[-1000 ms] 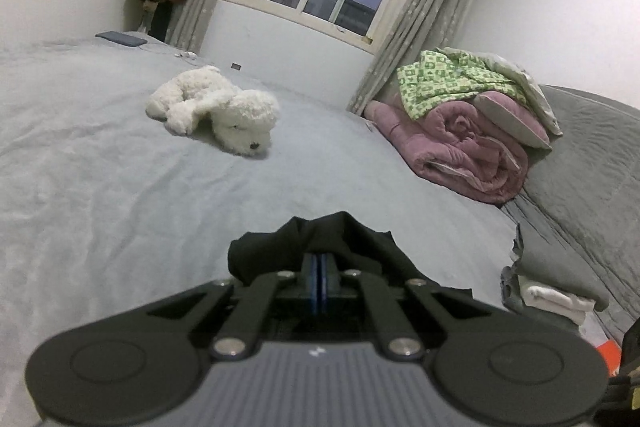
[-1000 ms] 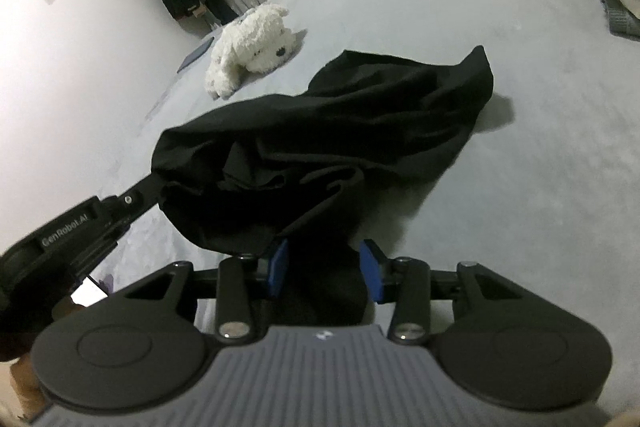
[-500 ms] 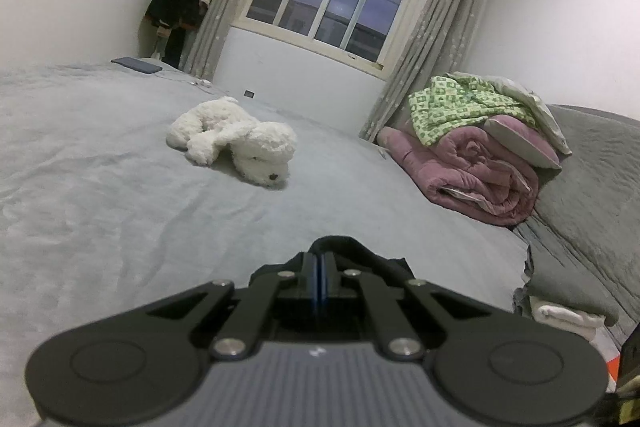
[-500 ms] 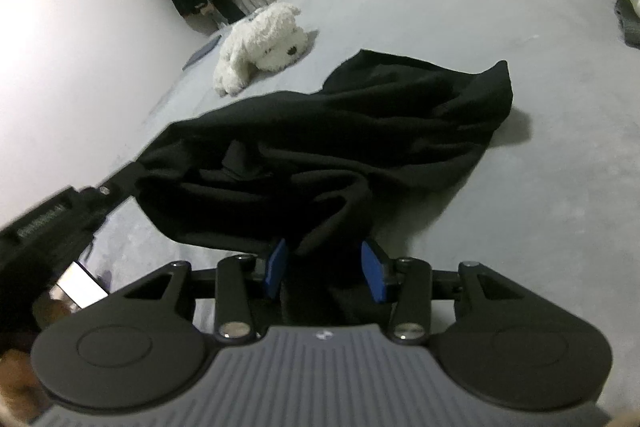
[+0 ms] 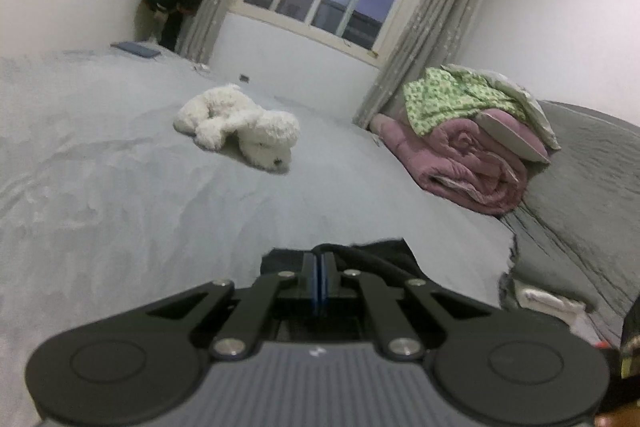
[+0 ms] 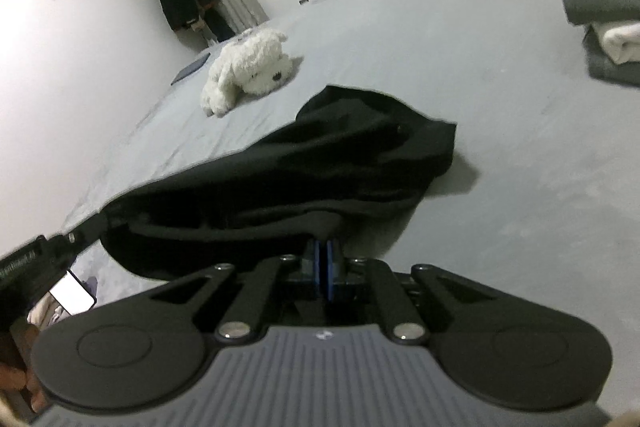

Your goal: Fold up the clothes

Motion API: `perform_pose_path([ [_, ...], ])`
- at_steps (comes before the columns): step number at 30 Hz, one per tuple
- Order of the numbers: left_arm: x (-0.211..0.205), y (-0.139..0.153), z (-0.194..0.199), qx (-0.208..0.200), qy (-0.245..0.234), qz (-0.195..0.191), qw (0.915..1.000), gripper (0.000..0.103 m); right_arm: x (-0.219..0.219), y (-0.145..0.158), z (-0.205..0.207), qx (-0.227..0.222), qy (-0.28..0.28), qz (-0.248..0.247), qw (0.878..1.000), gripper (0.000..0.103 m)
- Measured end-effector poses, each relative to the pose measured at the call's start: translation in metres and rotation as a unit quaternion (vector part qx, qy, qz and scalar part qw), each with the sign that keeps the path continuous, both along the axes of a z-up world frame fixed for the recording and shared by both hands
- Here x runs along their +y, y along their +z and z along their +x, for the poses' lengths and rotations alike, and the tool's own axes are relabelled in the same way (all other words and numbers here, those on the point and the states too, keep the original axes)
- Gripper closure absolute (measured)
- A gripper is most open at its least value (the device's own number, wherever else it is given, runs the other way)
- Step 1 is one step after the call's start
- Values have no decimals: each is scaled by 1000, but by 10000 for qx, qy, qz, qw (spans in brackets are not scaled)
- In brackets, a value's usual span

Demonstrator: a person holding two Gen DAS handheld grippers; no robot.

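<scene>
A black garment (image 6: pixel 328 163) lies partly on the grey bed, its near edge lifted and stretched between both grippers. My right gripper (image 6: pixel 326 251) is shut on the garment's near edge. My left gripper (image 5: pixel 320 267) is shut on another part of the same edge; only a bit of the black garment (image 5: pixel 380 255) shows past its jaws. In the right wrist view the left gripper (image 6: pixel 86 231) comes in from the left and holds the garment's left end.
A white plush dog (image 5: pixel 240 123) lies further up the grey bed (image 5: pixel 100 187). Rolled pink and green bedding (image 5: pixel 472 147) is at the far right. Folded grey and white clothes (image 6: pixel 608 27) sit at right. A lit phone (image 6: pixel 72 293) lies at lower left.
My right gripper has closed on the garment's edge; it was open around the cloth before. Both grippers have lifted, and the garment is pulled tighter between them.
</scene>
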State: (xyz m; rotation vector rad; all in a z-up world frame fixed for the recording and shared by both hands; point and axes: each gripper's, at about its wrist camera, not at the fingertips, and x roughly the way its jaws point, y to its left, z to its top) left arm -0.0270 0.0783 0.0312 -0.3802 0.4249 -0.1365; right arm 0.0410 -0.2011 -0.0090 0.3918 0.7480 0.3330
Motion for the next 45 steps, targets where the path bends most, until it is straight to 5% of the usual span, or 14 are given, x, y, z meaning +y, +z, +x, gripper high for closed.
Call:
perform_pose_path([
  [11,-16,5,-55,118,-1220,32,9925,102,-29,16,-28,-3,-247,-150,9996,98],
  [21,-70,-4,-87,546,-2479,90,9672,102,-64,19,-44,64,-634,-304,9975,98],
  [35,-94,-15,-82,581,-3189,501,9447,100,-88,11,-52,154,-724,-392,9965,93],
  [39,-88,-5,-78,334,-3129,514,9478,84,-91,14,-47,99,-726,-282,9969,88],
  [42,-82,2,-67,115,-2944,520,9542,65,-92,14,-42,113,-800,-175,9966,61],
  [45,-73,6,-50,-78,-2631,569,9630,56,-93,15,-38,-9,-877,-159,9960,57],
])
